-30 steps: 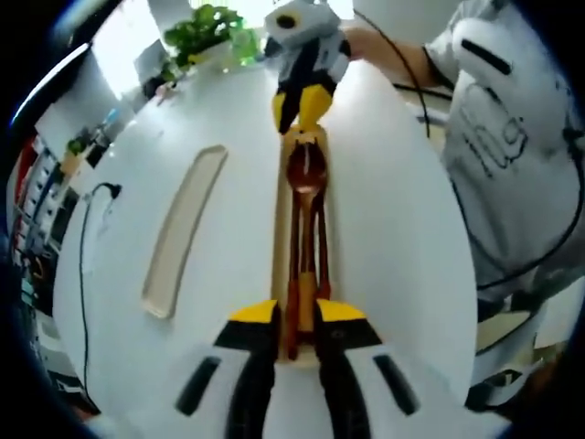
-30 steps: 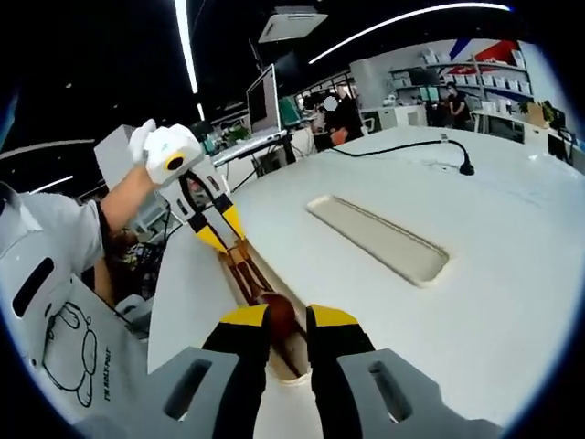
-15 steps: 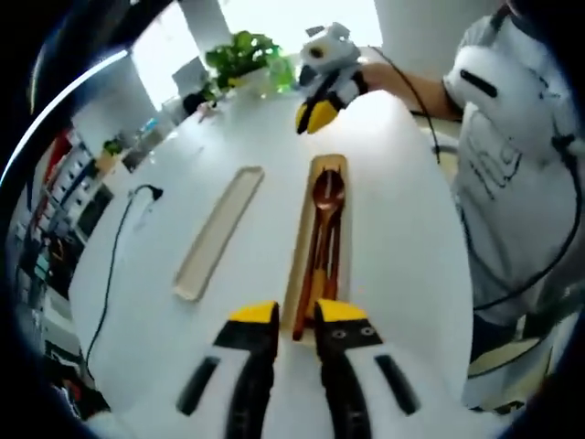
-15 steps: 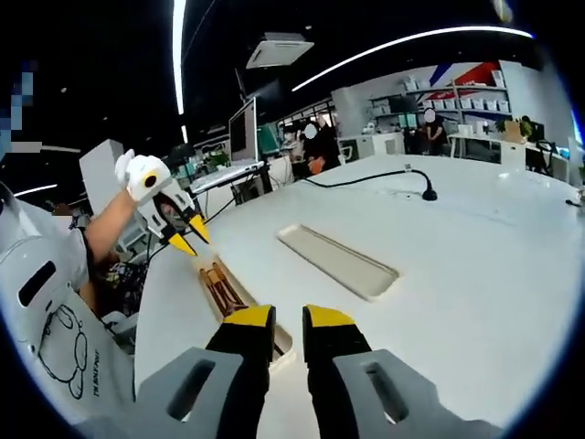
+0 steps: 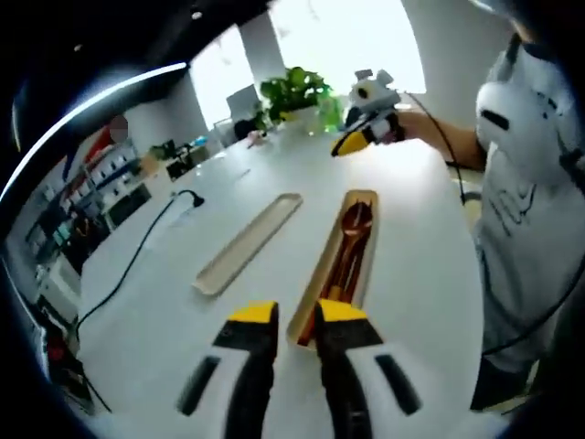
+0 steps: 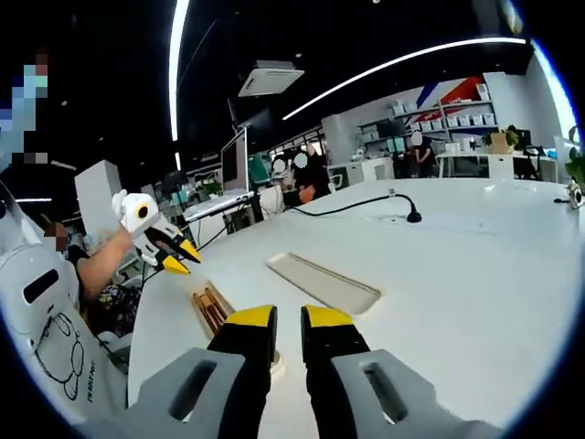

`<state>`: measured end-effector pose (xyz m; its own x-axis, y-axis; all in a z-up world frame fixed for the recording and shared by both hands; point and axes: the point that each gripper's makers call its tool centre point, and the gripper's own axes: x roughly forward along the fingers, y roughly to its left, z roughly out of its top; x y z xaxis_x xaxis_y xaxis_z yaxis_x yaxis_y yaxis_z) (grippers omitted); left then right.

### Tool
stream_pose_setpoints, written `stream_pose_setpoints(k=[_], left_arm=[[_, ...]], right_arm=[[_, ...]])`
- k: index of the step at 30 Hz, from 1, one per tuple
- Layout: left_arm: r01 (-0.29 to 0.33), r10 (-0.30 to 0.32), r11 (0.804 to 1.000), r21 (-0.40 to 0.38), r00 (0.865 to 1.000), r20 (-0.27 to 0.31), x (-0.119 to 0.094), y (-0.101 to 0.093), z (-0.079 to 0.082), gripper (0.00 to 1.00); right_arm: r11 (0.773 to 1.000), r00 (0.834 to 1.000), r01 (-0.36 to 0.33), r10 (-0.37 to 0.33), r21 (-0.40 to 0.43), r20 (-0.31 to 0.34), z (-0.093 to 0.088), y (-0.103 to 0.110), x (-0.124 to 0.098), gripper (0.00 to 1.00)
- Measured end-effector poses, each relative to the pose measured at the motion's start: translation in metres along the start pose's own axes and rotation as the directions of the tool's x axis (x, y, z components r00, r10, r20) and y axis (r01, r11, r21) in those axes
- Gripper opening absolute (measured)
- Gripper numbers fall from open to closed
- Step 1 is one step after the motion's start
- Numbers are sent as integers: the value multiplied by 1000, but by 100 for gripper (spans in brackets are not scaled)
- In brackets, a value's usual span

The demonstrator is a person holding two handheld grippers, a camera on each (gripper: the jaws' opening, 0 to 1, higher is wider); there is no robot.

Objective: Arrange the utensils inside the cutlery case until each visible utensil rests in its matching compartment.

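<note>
So the white tabletop (image 5: 183, 302) has the wooden cutlery case (image 5: 336, 261) lying lengthwise near the edge where the person is standing, and its lid (image 5: 247, 243) sits beside it, apart from it, more toward the middle of the tabletop. In the left gripper view you can see the wooden spoon (image 5: 355, 222) and the chopsticks (image 5: 340, 272) lying inside the case, spoon bowl toward the far end. The left hand-held gripper (image 5: 296, 316) is up off the tabletop right over the near end of the case, jaws a small gap apart with nothing between them, so it's released. The right hand-held gripper (image 5: 355, 143) shows up past the far end of the case in that view, held in the air with its yellow tips close together and nothing in them that I can see. From the right gripper view its own jaws (image 6: 289, 319) are likewise slightly apart and bare, hovering over the end of the case (image 6: 212, 309), with the lid (image 6: 322, 283) off to the side and the left one (image 6: 175, 259) raised over the tabletop edge. A black cable (image 5: 128, 265) trails across the far side of the tabletop, and a green plant (image 5: 294, 93) sits at the far edge.
</note>
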<state>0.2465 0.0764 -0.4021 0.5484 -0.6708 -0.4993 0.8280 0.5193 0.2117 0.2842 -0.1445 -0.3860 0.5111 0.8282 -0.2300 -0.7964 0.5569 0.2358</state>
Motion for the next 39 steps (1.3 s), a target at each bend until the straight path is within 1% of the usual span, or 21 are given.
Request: stream_pose_setpoints(k=[2, 4, 6, 7, 9, 10, 13, 14, 17, 18, 19, 21, 23, 24, 27, 29, 30, 33, 36, 39], left_arm=[[-35, 36, 999, -18, 998, 50, 0, 4, 6, 16], [-56, 60, 997, -47, 993, 99, -1, 6, 11, 15], [-81, 88, 995, -62, 987, 134, -2, 9, 16, 15], [-89, 98, 994, -68, 985, 141, -2, 9, 16, 15], [-138, 150, 987, -80, 976, 160, -6, 15, 18, 14], [-132, 143, 988, -78, 977, 159, -8, 12, 16, 14], [-152, 164, 985, -83, 972, 168, -16, 12, 14, 14], [-163, 176, 983, -89, 968, 177, -19, 13, 14, 14], [-188, 214, 973, -135, 951, 223, -27, 18, 18, 14], [-206, 238, 967, -148, 940, 244, -30, 23, 20, 14], [-214, 250, 964, -160, 934, 255, -32, 25, 21, 14], [-200, 248, 962, -188, 926, 285, -33, 24, 24, 14], [-148, 223, 962, -230, 910, 348, -34, 18, 34, 14], [-129, 215, 960, -249, 908, 360, -33, 16, 35, 14], [-150, 229, 960, -236, 907, 353, -32, 13, 35, 14], [-161, 238, 959, -233, 904, 356, -33, 11, 36, 14], [-160, 241, 958, -237, 898, 367, -34, 10, 38, 14], [-150, 251, 953, -263, 876, 412, -38, 8, 46, 15], [-156, 269, 947, -281, 863, 428, -40, 9, 50, 15], [-162, 282, 943, -290, 853, 439, -42, 8, 53, 15]], right_arm=[[1000, 999, 7, -8, 12, 34, 3, -1, -3, 10], [1000, 997, 15, -17, 22, 79, 6, -1, -6, 10], [999, 994, 21, -24, 32, 106, 7, -2, -9, 10], [999, 992, 29, -33, 34, 123, 9, -4, -11, 10], [999, 988, 38, -43, 37, 150, 11, -6, -14, 10], [998, 987, 39, -45, 40, 156, 10, -7, -15, 11], [998, 981, 51, -57, 38, 186, 12, -9, -20, 12], [998, 980, 52, -59, 38, 190, 12, -9, -22, 12], [998, 972, 62, -67, 30, 224, 15, -7, -27, 12], [998, 971, 64, -69, 30, 230, 16, -7, -28, 12], [997, 968, 66, -71, 28, 242, 17, -6, -30, 12], [997, 963, 72, -75, 23, 260, 20, -4, -34, 12], [997, 959, 82, -83, 15, 271, 23, -3, -40, 12], [996, 957, 89, -88, 9, 276, 24, -2, -43, 12], [994, 947, 112, -101, -20, 303, 30, 0, -52, 12], [992, 942, 124, -106, -36, 318, 32, 2, -57, 12], [991, 942, 128, -107, -46, 319, 32, 3, -58, 12], [981, 943, 165, -126, -103, 309, 32, 1, -63, 12], [977, 941, 179, -135, -118, 309, 33, 1, -65, 12], [976, 938, 180, -133, -122, 319, 35, 0, -67, 12]])
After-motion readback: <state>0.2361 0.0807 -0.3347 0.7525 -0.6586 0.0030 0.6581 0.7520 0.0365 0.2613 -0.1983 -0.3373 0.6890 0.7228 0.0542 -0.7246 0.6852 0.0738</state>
